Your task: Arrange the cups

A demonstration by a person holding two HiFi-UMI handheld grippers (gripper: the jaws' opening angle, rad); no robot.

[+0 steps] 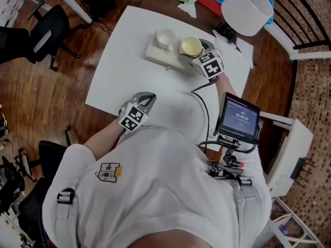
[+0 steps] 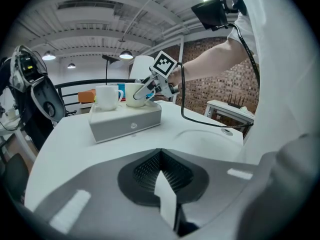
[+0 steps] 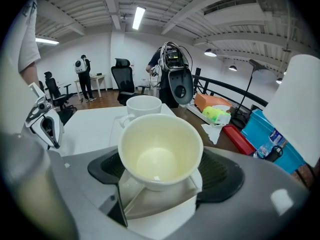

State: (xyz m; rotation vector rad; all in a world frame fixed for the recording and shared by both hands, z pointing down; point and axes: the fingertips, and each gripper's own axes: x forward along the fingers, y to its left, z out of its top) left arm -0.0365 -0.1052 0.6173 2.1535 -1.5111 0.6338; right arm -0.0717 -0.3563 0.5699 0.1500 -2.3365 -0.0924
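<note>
The right forearm reaches forward across the white desk (image 1: pixel 124 61) to the near right corner of the flat white box (image 1: pixel 160 56). Its tool, the right tool (image 1: pixel 200 51), points at the box with its marker cube facing up. This tool is drawn in on the cream cup (image 3: pixel 160 151), pinching it low on the near side, and the cup's open mouth faces up. The left arm is bent close to the body. The left tool (image 2: pixel 162 184) sits low over the desk well short of the box and aims toward it, its two sides pressed together with nothing between them.

There are two cups, both on top of the box: the cream cup at the box's right end and a white cup (image 1: pixel 166 36) just beside it at the left end. There is one box and two tools.

The cream cup's handle cannot be made out in any view. In the right gripper view the cup and tool cover most of the box. In the head view the person's white shirt hides the desk's near edge
</note>
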